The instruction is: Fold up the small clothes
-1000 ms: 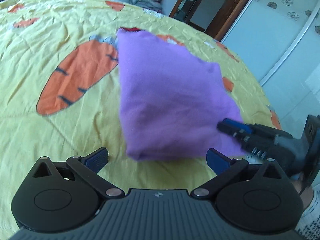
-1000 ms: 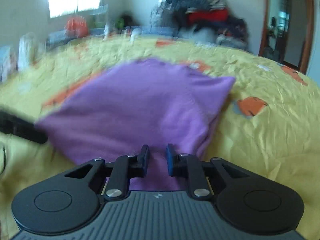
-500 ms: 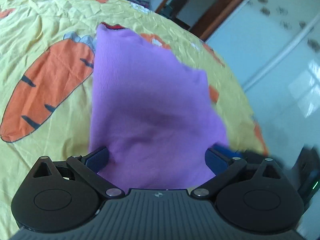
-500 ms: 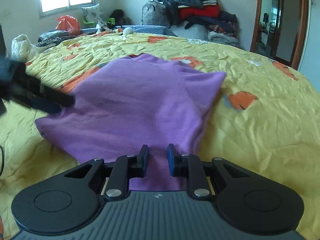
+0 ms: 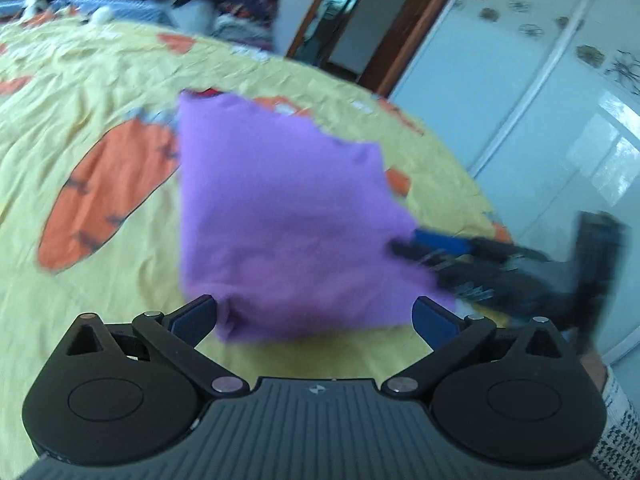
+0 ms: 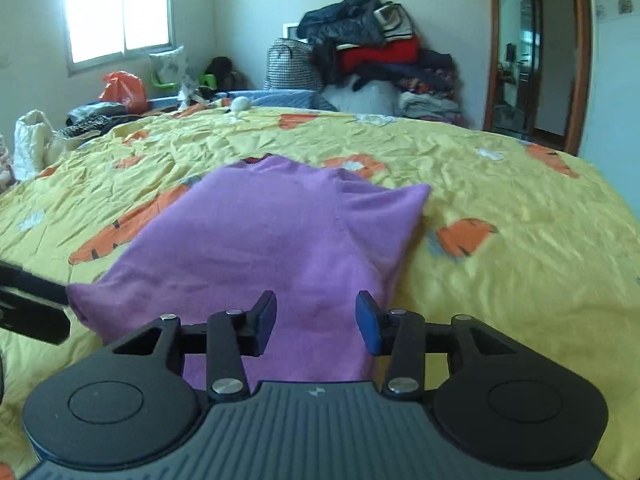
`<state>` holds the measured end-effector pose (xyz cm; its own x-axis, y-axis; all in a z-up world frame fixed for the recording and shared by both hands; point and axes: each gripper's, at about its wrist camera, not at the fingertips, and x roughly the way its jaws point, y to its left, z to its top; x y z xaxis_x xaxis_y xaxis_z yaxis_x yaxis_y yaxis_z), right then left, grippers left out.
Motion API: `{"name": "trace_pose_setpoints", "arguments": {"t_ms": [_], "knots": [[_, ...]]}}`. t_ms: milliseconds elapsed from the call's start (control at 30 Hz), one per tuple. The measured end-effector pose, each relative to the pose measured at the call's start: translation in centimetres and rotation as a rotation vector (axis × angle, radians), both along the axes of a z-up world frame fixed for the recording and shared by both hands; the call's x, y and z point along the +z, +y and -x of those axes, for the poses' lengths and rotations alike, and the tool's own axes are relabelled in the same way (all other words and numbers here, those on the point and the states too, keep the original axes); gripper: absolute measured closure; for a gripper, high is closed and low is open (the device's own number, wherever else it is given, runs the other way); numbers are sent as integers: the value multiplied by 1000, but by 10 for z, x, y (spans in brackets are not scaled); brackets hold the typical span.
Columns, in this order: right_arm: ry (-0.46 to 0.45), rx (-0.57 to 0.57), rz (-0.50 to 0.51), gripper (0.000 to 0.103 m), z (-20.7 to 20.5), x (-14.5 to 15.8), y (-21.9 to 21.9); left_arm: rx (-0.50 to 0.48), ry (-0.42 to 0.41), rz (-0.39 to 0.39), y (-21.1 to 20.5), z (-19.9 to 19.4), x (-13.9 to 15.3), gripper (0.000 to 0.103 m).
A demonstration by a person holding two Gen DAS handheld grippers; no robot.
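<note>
While the purple garment (image 6: pixel 260 248) lies folded on the yellow carrot-print bedsheet (image 6: pixel 520 240), both claws stand spread. The left gripper (image 5: pixel 316 316) and right gripper (image 6: pixel 316 318) pinch nothing. No writing can be read.

1. The garment (image 6: pixel 276 248) lies on the bed (image 6: pixel 520 248).
2. The right gripper (image 6: pixel 316 318) sits at its near edge, the left gripper (image 6: pixel 32 308) at its left corner.
3. A clothes pile (image 6: pixel 372 56) stands behind the bed, with a doorway (image 6: pixel 524 64) to the pile's right.

Bright window (image 6: pixel 120 12), wooden doorway (image 6: pixel 536 56), white wardrobe doors (image 5: pixel 560 92)
</note>
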<state>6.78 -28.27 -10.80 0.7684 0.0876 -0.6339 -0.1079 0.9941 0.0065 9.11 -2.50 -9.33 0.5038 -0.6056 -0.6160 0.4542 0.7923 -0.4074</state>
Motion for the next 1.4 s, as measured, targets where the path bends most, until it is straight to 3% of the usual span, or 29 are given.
{"name": "trace_pose_setpoints", "arguments": {"t_ms": [100,167,233,333,433,467,500,567,600,667,767,833,867,900,967,1067,1167,1300,1367,1400], "knots": [[-3,-20,-58,54,-6,2,-9,-15,22,-45,-17,-10,-11,0],[-76,-37,-74,54,-5,18,-12,-4,15,-93,-20,-4,-10,1],[-117,-20,-105,53,-21,30,-14,-10,5,-46,-13,2,-2,0],[-78,84,-200,53,-79,28,-19,7,-28,-46,-14,-7,5,0],[-1,110,-214,53,-135,15,-22,13,1,-69,-24,-33,-4,0],[25,94,-163,53,-146,10,-22,19,35,-103,-28,-42,-12,0],[29,67,-117,48,-151,7,-25,21,40,-122,-30,-44,-18,0],[32,26,-144,35,-152,6,-33,-16,-28,-169,-31,-32,-20,0],[30,34,-133,34,-150,6,-33,-32,-53,-204,-34,-25,-21,0],[17,7,-92,28,-140,13,-29,-39,-71,-240,-33,-16,-21,0],[2,-14,-165,28,-105,31,-33,-1,-28,-212,-21,-10,-12,0],[17,-21,-156,28,-68,40,-26,26,-25,-189,-14,-6,-6,0],[21,-41,-143,26,-47,41,-21,45,-21,-194,-11,-3,-4,0],[33,-51,-136,16,-28,42,-18,66,-15,-204,-8,-1,-4,0],[48,-42,-126,9,14,37,-12,87,12,-217,-5,2,-7,0],[81,-83,-80,9,70,19,-14,119,62,-234,1,2,-16,0],[111,-167,-115,9,115,6,-35,137,55,-257,4,8,-21,0],[95,-276,-122,9,139,1,-51,158,42,-291,2,16,-21,0],[90,-264,-136,9,133,-2,-44,164,33,-313,-3,18,-22,0],[88,-252,-141,3,128,-2,-37,168,29,-324,-5,20,-23,0]]}}
